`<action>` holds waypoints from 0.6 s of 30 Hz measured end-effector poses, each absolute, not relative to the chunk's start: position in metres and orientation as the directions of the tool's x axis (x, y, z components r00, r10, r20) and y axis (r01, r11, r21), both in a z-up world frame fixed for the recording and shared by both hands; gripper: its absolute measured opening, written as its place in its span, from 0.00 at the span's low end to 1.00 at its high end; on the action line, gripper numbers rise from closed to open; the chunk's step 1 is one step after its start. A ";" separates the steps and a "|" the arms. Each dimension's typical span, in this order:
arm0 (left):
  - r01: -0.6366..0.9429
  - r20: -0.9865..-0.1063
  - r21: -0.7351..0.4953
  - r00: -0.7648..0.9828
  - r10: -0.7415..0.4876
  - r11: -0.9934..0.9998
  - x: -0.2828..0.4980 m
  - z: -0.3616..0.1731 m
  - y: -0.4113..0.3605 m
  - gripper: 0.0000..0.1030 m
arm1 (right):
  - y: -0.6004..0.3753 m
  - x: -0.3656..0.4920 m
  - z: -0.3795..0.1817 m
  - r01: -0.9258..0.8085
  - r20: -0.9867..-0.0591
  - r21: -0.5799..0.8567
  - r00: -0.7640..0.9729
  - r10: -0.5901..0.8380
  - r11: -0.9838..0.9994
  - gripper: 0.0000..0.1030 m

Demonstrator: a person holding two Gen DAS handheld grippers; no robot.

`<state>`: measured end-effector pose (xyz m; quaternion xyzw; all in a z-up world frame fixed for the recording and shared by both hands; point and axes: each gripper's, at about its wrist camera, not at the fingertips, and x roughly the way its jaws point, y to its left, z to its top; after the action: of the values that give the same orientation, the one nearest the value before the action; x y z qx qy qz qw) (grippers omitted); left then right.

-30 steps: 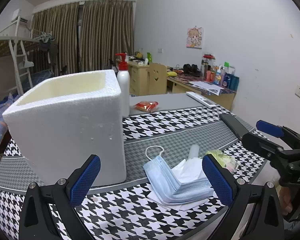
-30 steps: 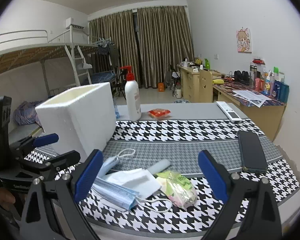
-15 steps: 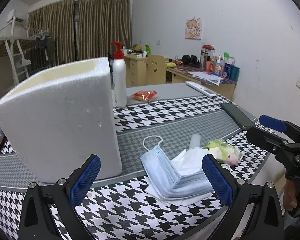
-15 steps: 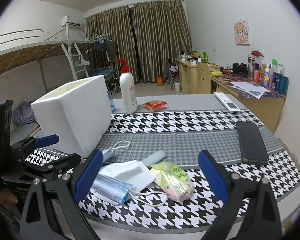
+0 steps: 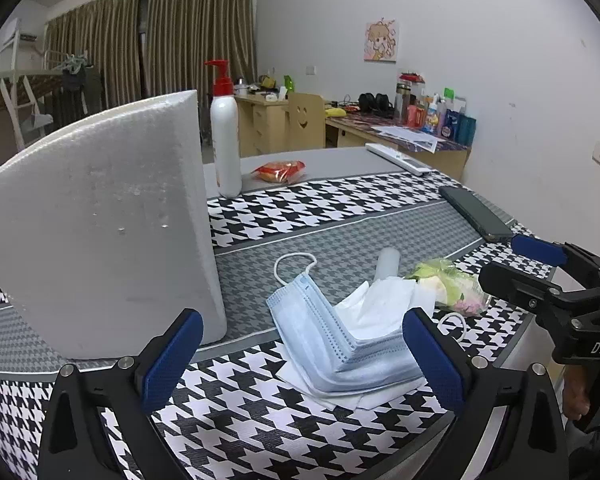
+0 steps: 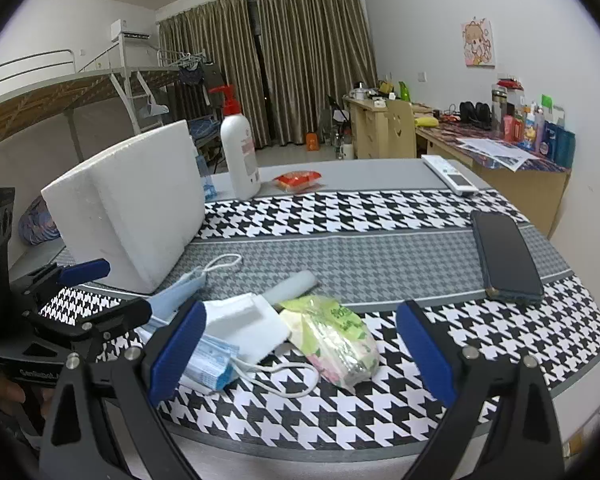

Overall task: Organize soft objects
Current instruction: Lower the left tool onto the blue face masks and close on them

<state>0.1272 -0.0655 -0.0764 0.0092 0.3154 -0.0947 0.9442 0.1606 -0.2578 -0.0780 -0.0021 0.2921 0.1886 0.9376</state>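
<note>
A stack of pale blue face masks [image 5: 332, 340] lies on white tissues [image 5: 384, 304] near the table's front edge, between the wide-apart fingers of my left gripper [image 5: 300, 360], which is open and empty. Beside them rest a green-and-pink tissue packet [image 6: 332, 336] and a small white tube [image 6: 292, 286]. My right gripper [image 6: 300, 352] hovers open over the packet and the folded white tissues [image 6: 248, 320]. The white foam box [image 5: 100, 224] stands upright to the left of the pile. The masks [image 6: 204, 360] show again at the lower left of the right wrist view.
A dark phone [image 6: 504, 256] lies at the right on the houndstooth cloth [image 6: 340, 216]. Behind stand a white pump bottle [image 6: 240, 156], a red snack packet [image 6: 298, 180] and a white remote [image 6: 450, 174]. Desks and a bunk bed [image 6: 60, 96] fill the room.
Both grippers have dropped lower and closer to the pile; the foam box's opening, visible before, is now out of sight. Nothing on the table has moved.
</note>
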 end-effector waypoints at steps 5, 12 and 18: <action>0.196 -0.616 -0.045 0.766 -0.182 0.980 0.132 -0.081 -0.070 0.91 | -0.257 0.163 -0.084 -0.353 -0.568 0.107 0.746 0.348 0.930 0.95; 0.214 -0.633 -0.036 0.751 -0.188 0.976 0.135 -0.087 -0.074 0.77 | -0.259 0.165 -0.086 -0.351 -0.576 0.120 0.738 0.353 0.929 0.95; 0.238 -0.649 -0.034 0.733 -0.202 0.971 0.139 -0.092 -0.079 0.67 | -0.260 0.169 -0.091 -0.346 -0.591 0.126 0.727 0.351 0.930 0.95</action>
<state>0.1386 -0.0789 -0.0920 0.0259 0.3457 -0.1184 0.9305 0.1686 -0.2600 -0.0911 0.0037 0.3186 0.1874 0.9292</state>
